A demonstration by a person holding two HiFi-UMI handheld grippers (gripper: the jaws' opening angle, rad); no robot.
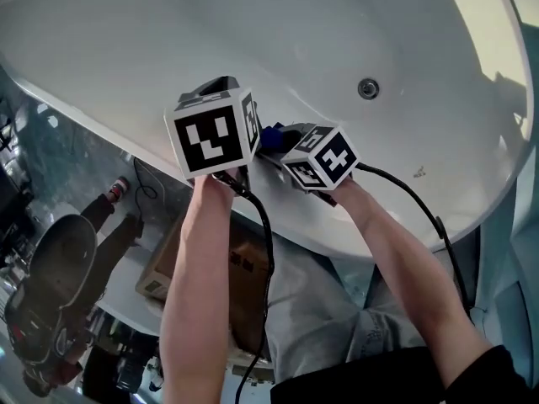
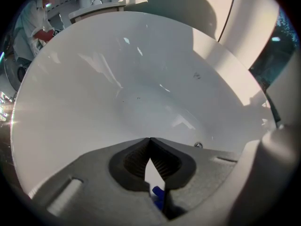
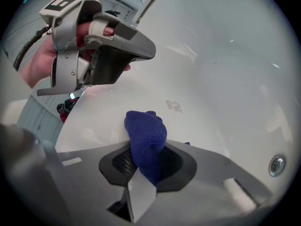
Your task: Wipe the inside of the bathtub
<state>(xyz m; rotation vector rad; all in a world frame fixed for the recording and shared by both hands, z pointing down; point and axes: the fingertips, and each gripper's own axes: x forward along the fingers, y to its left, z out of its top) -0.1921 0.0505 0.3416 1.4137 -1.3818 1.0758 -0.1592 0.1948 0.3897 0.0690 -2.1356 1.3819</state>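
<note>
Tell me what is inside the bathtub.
Inside the bathtub: a round metal fitting, a small smudge, and the blue cloth clamped in the right hand-held gripper. The wall directly beneath that gripper and cloth is covered.

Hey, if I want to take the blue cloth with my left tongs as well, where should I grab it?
Probably the bunched end of the blue cloth that pokes out past the right tongs, which clamp its lower part. Come from the left, where that bulge stands free, after opening the left tongs, which are shut and empty.
</note>
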